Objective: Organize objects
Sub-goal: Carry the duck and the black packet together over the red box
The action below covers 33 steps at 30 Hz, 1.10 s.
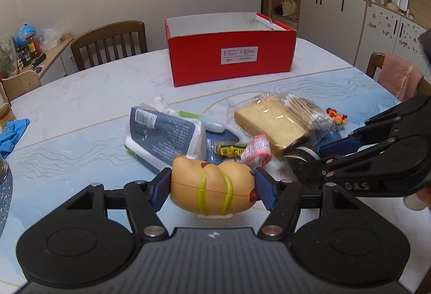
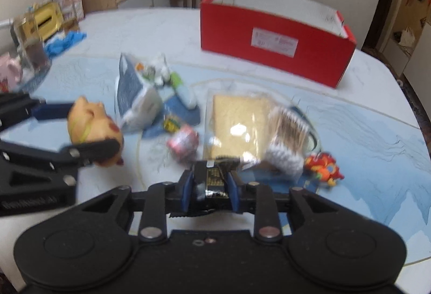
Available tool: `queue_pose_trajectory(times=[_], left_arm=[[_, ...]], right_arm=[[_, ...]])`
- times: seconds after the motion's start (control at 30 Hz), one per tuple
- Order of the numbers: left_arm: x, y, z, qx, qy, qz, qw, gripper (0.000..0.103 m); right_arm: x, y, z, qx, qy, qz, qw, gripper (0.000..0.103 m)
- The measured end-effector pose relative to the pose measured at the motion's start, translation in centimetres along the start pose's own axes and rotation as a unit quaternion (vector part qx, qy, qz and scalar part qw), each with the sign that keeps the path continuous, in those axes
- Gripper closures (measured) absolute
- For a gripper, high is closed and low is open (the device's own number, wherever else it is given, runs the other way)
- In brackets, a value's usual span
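Hot dog toy point(image 1: 212, 189) pinched end to end in the left claw point(image 1: 211, 187), clear of the desk point(image 1: 80, 94)

Its long axis runs crosswise between the pads, sausage tip to the right. Red box point(image 1: 231, 57) sits open-topped straight ahead past the clutter, well apart. Right claw point(image 2: 208, 186) is clamped on a small dark packet point(image 2: 215, 181), low near the bagged bread point(image 2: 237, 127).

right wrist view smeared by motion, label on red box point(image 2: 274, 42) unreadable, black packet point(image 2: 212, 183) half hidden between pads, blue cloth point(image 1: 12, 133) cut by frame edge
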State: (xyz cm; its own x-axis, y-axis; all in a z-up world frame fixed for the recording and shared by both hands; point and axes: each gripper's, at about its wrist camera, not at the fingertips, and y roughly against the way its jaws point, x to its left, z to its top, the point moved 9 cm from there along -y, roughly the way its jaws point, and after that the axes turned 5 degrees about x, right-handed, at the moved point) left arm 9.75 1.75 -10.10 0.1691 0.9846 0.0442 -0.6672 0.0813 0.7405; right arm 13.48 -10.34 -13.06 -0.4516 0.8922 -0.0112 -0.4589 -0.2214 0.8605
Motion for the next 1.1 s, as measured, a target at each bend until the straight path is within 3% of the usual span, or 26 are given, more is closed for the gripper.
queue_pose_trajectory(times=[0.13,0.37,0.63,0.83,1.1], left_arm=[[0.0,0.2,-0.6,0.005,-0.002,-0.002,1.0,0.038],[0.3,0.6,-1.2,0.009,0.0,-0.001,1.0,0.038],[0.5,1.7,-0.6,0.007,0.004,-0.009,0.9999,0.038],[0.2,2.4,3.0,-0.015,-0.008,-0.019,0.9997,0.038],[0.0,1.6,10.1,-0.037,-0.02,-0.026,0.9988,0.038]], right_arm=[[-0.2,-1.4,-0.9,0.022,-0.015,0.001,1.0,0.072],[0.1,-1.9,-0.9,0.023,-0.014,-0.01,1.0,0.07],[0.2,0.0,-0.6,0.016,-0.034,0.008,0.999,0.076],[-0.7,4.2,2.0,-0.023,-0.04,0.019,0.999,0.076],[-5.2,7.0,8.0,-0.06,-0.047,0.018,0.997,0.076]])
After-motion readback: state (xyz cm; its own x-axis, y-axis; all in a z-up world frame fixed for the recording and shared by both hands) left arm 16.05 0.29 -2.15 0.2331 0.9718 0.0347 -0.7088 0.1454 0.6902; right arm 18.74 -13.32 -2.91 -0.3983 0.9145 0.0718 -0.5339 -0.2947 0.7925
